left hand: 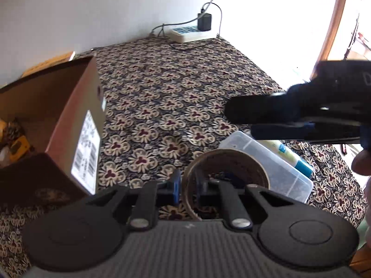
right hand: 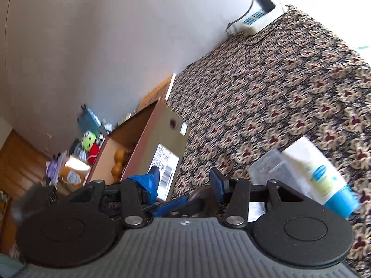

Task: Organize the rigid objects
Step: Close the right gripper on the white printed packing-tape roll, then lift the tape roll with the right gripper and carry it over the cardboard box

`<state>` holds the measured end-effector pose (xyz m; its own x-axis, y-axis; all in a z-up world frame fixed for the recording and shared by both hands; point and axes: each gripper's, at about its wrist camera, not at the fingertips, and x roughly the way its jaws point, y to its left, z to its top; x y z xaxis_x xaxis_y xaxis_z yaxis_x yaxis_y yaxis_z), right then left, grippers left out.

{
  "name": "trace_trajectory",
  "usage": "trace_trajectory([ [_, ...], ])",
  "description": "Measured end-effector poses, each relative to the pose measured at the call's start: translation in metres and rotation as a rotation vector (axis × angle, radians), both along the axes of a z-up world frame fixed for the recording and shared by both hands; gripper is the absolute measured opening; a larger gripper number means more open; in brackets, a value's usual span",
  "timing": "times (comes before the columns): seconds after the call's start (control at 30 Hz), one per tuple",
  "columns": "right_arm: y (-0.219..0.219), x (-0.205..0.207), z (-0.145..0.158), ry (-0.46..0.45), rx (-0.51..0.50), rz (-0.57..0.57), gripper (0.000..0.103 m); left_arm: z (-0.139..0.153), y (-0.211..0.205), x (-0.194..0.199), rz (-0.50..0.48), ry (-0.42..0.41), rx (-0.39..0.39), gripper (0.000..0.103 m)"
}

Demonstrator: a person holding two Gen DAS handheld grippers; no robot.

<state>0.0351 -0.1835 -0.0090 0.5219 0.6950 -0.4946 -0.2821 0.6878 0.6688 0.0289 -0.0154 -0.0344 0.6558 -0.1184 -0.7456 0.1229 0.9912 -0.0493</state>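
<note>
A brown cardboard tape roll (left hand: 226, 180) stood at lower centre of the left wrist frame, its near wall clamped between the left gripper's (left hand: 187, 184) blue fingers. At right, the right gripper (right hand: 186, 180) gaped wide with nothing between its fingers. The open brown cardboard box (left hand: 69, 125) sat at left on the floral tablecloth (left hand: 171, 88).

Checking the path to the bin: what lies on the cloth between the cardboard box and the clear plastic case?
In the left wrist view, the cardboard box and clear plastic case are separated by bare floral cloth, plus the brown tape roll held in the left claw beside the case.
</note>
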Motion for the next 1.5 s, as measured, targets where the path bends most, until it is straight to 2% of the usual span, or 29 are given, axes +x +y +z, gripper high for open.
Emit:
trace_trajectory([
  [0.13,-0.005,0.004,-0.006,0.044,-0.042,-0.001,0.033,0.002,0.001,-0.011,-0.027,-0.003,-0.013,0.012],
  [0.17,-0.007,0.002,-0.007,0.047,-0.051,-0.002,0.034,0.003,0.000,-0.015,-0.042,-0.013,-0.017,0.019],
  [0.2,-0.008,0.001,-0.008,0.051,-0.053,0.004,0.034,0.003,-0.002,-0.017,-0.053,-0.010,-0.016,0.048],
  [0.23,-0.008,0.000,-0.012,0.066,-0.070,0.010,0.034,0.001,-0.003,-0.019,-0.062,-0.012,-0.007,0.059],
  [0.33,-0.006,-0.003,-0.018,0.077,-0.143,0.038,0.035,-0.006,-0.010,-0.012,-0.059,0.012,0.007,0.060],
  [0.37,-0.005,-0.006,-0.020,0.069,-0.159,0.055,0.035,-0.010,-0.011,-0.007,-0.053,0.032,0.007,0.058],
  [0.4,-0.003,-0.007,-0.021,0.069,-0.169,0.072,0.034,-0.015,-0.010,-0.003,-0.054,0.048,0.003,0.037],
  [0.47,0.002,-0.007,-0.028,0.088,-0.195,0.077,0.032,-0.026,-0.009,0.005,-0.042,0.110,-0.008,0.014],
  [0.57,0.006,-0.004,-0.038,0.120,-0.242,0.033,0.024,-0.031,-0.004,0.007,0.004,0.126,-0.030,0.012],
  [0.67,0.005,-0.007,-0.042,0.134,-0.224,0.007,0.012,-0.025,-0.002,0.004,0.041,0.116,-0.026,0.004],
  [0.77,0.004,-0.012,-0.038,0.116,-0.221,0.010,0.006,-0.007,0.000,-0.002,0.063,0.080,-0.029,0.003],
  [0.87,0.004,-0.017,-0.021,0.065,-0.198,0.013,0.003,0.019,0.000,-0.007,0.081,0.019,-0.014,0.004],
  [1.03,0.023,-0.014,0.031,-0.106,-0.170,0.032,0.004,0.077,0.022,-0.008,0.107,-0.138,-0.003,0.004],
  [1.17,0.059,0.005,0.074,-0.232,-0.156,0.065,0.004,0.116,0.063,0.005,0.127,-0.231,0.008,0.004],
  [1.33,0.129,0.046,0.089,-0.235,-0.181,0.108,0.003,0.128,0.136,0.039,0.140,-0.213,0.026,0.004],
  [1.5,0.202,0.077,0.074,-0.152,-0.271,0.144,0.002,0.103,0.196,0.077,0.110,-0.113,0.045,0.004],
])
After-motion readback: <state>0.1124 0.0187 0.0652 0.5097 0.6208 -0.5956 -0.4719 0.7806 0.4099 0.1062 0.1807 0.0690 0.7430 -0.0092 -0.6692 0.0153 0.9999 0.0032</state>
